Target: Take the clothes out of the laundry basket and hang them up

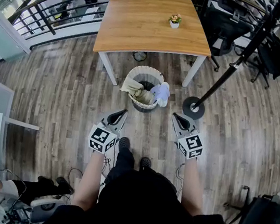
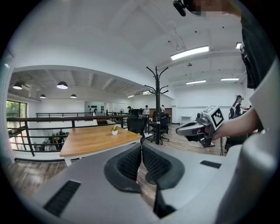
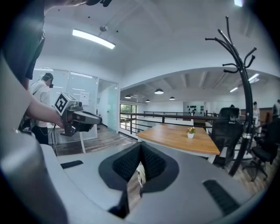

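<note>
In the head view, a round woven laundry basket [image 1: 145, 70] is seen standing on the wooden floor [image 1: 68, 97], just in front of a table [image 1: 142, 30] with a wooden top. The clothes [image 1: 133, 88] are heaped inside it: a beige piece is draped over the left rim and a pale blue-white piece [image 1: 161, 92] over the right rim. The left tool [image 1: 124, 112] and the right tool [image 1: 174, 116] are held level on either side, short of the basket and apart from it. A black coat stand [image 1: 231, 70] is planted just right of the basket, and a small potted plant [image 1: 175, 20] is set on the table.

In the left gripper view, the left tool [image 2: 141, 151] is clenched, pads pressed together with nothing between them. The right tool [image 2: 178, 129] is seen beside it.

In the right gripper view, the right tool [image 3: 140, 151] is likewise clenched and empty, and the left tool [image 3: 99, 119] is seen to its side.
</note>
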Motion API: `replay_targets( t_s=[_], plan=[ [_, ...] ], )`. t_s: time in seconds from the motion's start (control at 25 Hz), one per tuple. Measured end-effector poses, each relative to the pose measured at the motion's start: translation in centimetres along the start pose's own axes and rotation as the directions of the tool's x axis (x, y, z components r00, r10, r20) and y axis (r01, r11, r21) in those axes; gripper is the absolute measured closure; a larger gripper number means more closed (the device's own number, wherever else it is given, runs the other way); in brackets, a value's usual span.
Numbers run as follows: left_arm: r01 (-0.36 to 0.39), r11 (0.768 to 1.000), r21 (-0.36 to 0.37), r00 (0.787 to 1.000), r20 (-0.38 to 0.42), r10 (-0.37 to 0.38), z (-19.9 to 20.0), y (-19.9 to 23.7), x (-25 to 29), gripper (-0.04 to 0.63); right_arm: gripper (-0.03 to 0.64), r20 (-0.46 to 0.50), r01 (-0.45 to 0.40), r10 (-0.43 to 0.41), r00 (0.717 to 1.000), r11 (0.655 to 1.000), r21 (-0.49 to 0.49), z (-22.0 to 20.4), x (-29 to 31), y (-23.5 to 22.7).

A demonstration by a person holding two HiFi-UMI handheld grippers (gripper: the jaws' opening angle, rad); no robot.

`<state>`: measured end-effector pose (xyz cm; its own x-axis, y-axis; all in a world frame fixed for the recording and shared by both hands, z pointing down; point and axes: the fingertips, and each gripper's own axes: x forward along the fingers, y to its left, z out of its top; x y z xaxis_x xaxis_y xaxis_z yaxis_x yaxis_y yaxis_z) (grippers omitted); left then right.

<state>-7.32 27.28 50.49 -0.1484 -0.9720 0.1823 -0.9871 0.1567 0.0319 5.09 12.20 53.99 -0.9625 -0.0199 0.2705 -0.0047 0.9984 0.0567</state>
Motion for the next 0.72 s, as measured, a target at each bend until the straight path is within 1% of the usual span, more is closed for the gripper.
replay_targets(
  t_s=[0.52,0.72],
  plan=[
    [-0.013,1.000,-0.003,1.000,-0.004,0.013,0.3,0.4,1.0,0.571,0.611,-0.010,-0.024,0.024,1.000,1.000,-0.012,-0.1,0.8,-0.9],
    [-0.013,1.000,-0.004,1.000,-0.007,0.013,0.3,0.2,1.4,0.571,0.610,0.005,-0.030,0.030,1.000,1.000,-0.004,-0.3,0.8,-1.2]
  ],
)
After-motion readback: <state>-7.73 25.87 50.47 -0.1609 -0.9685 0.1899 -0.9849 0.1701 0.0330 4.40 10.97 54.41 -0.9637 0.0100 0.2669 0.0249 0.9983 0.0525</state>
